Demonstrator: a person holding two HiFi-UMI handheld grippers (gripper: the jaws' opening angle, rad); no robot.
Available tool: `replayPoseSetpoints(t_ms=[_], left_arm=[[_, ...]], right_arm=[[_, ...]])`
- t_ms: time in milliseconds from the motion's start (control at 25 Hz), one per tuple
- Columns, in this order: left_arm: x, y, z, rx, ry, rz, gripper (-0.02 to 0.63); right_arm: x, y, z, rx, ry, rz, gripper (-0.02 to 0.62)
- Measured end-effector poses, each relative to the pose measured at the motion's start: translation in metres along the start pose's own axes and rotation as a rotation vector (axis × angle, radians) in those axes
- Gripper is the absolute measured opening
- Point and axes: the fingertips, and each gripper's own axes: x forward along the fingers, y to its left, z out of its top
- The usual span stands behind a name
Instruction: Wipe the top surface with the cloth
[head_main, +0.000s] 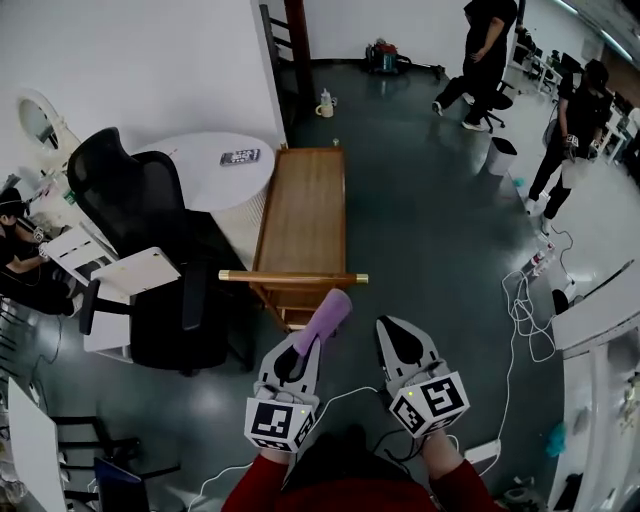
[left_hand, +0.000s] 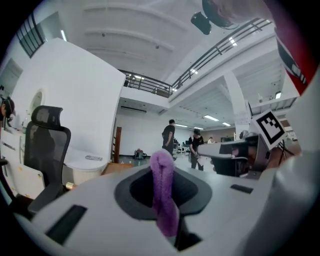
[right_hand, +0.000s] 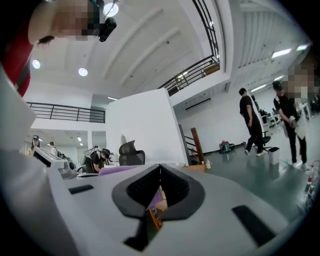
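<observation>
Counted two grippers, one cloth, one wood table, one chair. Cloth (head_main: 327, 315) was purple, fuzzy and rolled into a tube, sitting at 6 o'clock. Left gripper (head_main: 306, 348) was clamped on it, and the free end poked toward 1 o'clock, near the wood table's (head_main: 305, 200) near end. Right gripper (head_main: 388, 325) at 5 o'clock had jaws together, nothing between them. Chair (head_main: 150, 250) was at 9. Bin (head_main: 499, 155) was at 2, contents unreadable.

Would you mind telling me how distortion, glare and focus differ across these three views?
Head view: fisheye bends straight lines, yet the wooden cart is sharp and the glossy floor shows mild sheen. Left gripper view: dark rounded corners, and the purple cloth is soft so near the lens. Right gripper view: same dark corners, bright ceiling lamps, mosaic over faces.
</observation>
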Motion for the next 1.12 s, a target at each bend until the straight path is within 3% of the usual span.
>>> replayPoseSetpoints(t_ms=[280,760,1120], left_arm=[[-0.014,-0.012,0.016,0.001,-0.031,0.033,0.053],[-0.033,-0.006,0.033,0.020,-0.081,0.006,0.052],[-0.035,-0.010,0.027,0.027,-0.068,-0.022,0.052]], right_arm=[[-0.017,0.010,0.003,-0.004,0.002,0.021,0.012],[-0.009,0.054,-0.001,-0.066,0.015,0.063,0.012],[-0.011,0.055,-0.004,-0.074,0.027,0.038,0.012]])
